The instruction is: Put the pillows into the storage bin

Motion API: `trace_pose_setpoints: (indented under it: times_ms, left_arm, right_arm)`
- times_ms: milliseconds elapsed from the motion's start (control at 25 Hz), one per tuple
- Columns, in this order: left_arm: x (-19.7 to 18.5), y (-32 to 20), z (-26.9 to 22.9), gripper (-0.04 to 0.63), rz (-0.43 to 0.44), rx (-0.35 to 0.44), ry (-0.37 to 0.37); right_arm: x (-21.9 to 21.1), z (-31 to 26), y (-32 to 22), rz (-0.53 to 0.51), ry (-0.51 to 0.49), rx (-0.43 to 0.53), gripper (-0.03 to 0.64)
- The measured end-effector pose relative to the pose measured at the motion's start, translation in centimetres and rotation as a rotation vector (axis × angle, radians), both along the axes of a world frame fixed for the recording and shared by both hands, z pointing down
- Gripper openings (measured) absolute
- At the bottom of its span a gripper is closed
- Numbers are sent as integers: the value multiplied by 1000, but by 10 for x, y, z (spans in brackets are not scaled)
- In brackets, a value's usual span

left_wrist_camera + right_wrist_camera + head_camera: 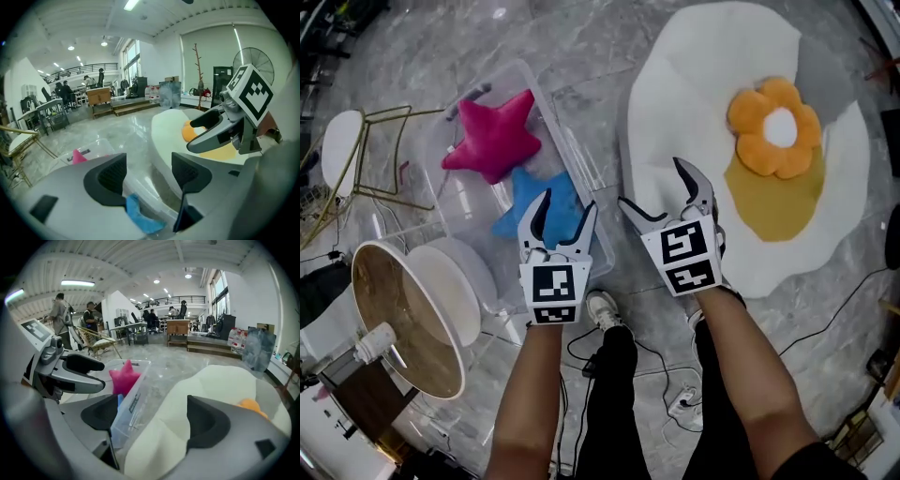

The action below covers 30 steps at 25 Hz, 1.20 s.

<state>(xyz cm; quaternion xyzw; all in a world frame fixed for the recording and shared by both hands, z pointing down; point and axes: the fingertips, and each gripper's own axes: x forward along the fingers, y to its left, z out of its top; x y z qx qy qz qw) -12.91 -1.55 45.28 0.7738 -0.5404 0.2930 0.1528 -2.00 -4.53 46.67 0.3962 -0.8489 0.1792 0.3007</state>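
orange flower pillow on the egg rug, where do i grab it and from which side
Pinch one petal on the near side, coming down from above with the right gripper. The orange flower pillow lies flat on the rug and looks too wide for the jaws, but its rounded petals stick out separately.

Bright, even indoor light in all views. Strip light (pixel 131 4) overhead in the left gripper view, ceiling tube (pixel 77 283) in the right. Tall windows (pixel 132 58) add daylight. Glossy marble floor (pixel 581 47) carries soft glare patches, mostly at the head view's top. Shadows faint, soft-edged. White egg-shaped mat (pixel 703 84) almost blown out, little texture. Clear storage bin (pixel 569 141) walls catch pale reflections. Both gripper views strong fisheye: black vignette at corners, lines bowed near edges. Left tool (pixel 147 176) and right tool (pixel 152 420) sit close to the lens and look soft; hall behind is sharper. Head view crisp at centre, slight smear at edges.
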Motion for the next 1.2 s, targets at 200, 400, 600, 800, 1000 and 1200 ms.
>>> trace_pose_setpoints:
  times_ms: [200,400,600,800,1000,1200]
  left_arm:
    - [72,-19,4,307,76,-1,-2]
    - [163,-35,6,307,154,-16,-6]
    - [254,-46,18,307,223,-33,3]
    - [332,-49,46,307,276,-67,-7]
    - [393,-53,64,307,312,-87,3]
    - [436,-58,82,307,326,-94,4]
  right_arm:
    - [81,9,-10,98,13,4,483]
    - [175,20,-12,176,19,-27,483]
    - [265,36,-13,244,42,-46,483]
    - [347,59,-13,296,58,-72,483]
    - [412,74,-16,334,75,-87,483]
    - [453,87,-19,351,84,-89,483]
